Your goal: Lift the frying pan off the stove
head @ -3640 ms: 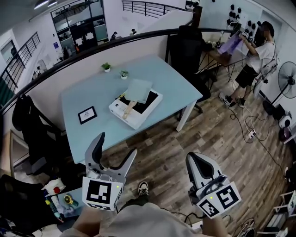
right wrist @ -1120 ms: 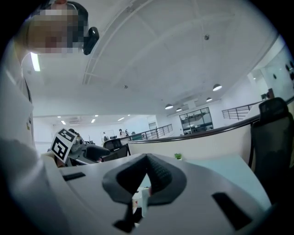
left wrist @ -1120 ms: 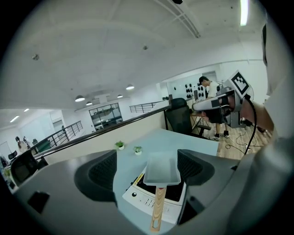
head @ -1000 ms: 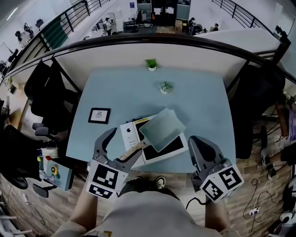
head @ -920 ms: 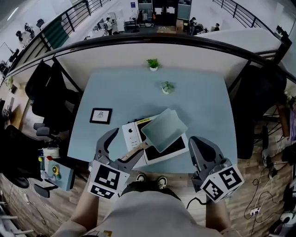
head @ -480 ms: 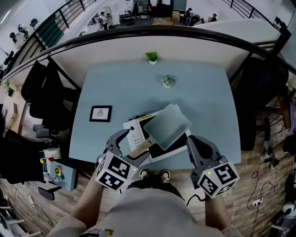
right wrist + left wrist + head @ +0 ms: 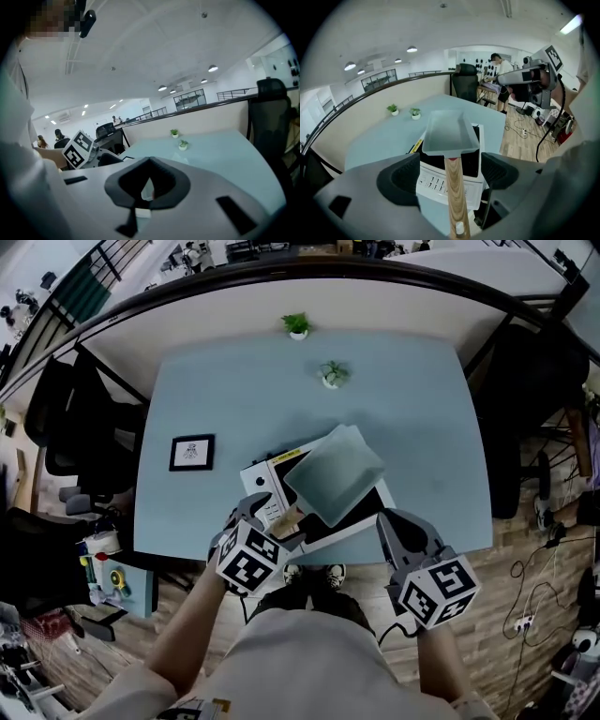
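A square grey-green frying pan point(image 7: 335, 474) point(image 7: 446, 133) sits on the black top of a white stove point(image 7: 260, 491) point(image 7: 436, 183) near the front edge of the light blue table point(image 7: 422, 427). Its wooden handle point(image 7: 287, 519) point(image 7: 455, 187) points toward me. My left gripper point(image 7: 270, 524) point(image 7: 450, 176) is open, one jaw on each side of the handle, with a gap between each pad and the wood. My right gripper point(image 7: 394, 521) point(image 7: 149, 161) is shut and empty, at the table's front edge to the right of the stove.
A small framed picture point(image 7: 191, 452) lies left of the stove. Two small potted plants point(image 7: 298, 324) point(image 7: 331, 373) stand toward the far edge. Black chairs point(image 7: 56, 418) crowd the table's left side, and another point(image 7: 525, 381) stands at the right.
I have closed in on the table. My left gripper moved forward from below the table edge until its open jaws straddle the pan handle. The right gripper came forward, still shut.
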The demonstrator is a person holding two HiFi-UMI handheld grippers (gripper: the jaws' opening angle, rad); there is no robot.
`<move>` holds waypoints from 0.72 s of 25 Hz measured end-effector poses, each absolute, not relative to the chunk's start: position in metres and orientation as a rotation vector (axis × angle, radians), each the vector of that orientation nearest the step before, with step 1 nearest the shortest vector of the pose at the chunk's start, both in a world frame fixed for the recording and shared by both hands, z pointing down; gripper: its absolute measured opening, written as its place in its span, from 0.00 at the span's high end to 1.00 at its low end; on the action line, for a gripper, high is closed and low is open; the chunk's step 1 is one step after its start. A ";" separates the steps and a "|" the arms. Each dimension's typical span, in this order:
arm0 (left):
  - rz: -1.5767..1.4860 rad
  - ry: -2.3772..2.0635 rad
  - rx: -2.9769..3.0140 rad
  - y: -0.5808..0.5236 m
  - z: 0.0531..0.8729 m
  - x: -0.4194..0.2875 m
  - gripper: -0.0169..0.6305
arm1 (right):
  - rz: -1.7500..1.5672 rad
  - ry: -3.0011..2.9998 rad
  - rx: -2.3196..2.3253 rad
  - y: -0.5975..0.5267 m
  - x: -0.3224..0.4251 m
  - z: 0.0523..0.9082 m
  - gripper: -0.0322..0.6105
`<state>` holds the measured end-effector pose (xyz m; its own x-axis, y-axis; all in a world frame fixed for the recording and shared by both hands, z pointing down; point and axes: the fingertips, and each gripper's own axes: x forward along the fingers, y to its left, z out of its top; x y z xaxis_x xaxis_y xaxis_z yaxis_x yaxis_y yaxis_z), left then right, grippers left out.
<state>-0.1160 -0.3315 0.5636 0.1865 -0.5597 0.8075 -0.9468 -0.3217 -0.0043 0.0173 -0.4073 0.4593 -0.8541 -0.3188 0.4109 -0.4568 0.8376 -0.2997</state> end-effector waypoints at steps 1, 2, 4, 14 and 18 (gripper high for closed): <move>1.016 -1.387 1.945 -0.330 0.571 -0.116 0.36 | 0.579 -2.658 0.585 -0.407 0.019 0.464 0.95; 1.032 -1.368 1.931 -0.329 0.580 -0.115 0.36 | 0.604 -2.648 0.586 -0.406 0.020 0.469 0.95; 1.066 -1.324 1.904 -0.325 0.597 -0.115 0.36 | 0.648 -2.627 0.586 -0.404 0.021 0.479 0.95; 1.162 -1.142 1.792 -0.307 0.658 -0.108 0.36 | 0.704 -2.507 0.569 -0.388 0.025 0.523 0.95; 1.211 -1.128 1.769 -0.307 0.661 -0.111 0.49 | 0.690 -2.487 0.545 -0.381 0.022 0.529 0.95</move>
<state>-0.1110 -0.3069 0.6610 0.1822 -0.2663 0.9465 -0.9253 -0.3721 0.0734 0.0218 -0.3809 0.5293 -0.7959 -0.2394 0.5561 -0.4917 0.7915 -0.3631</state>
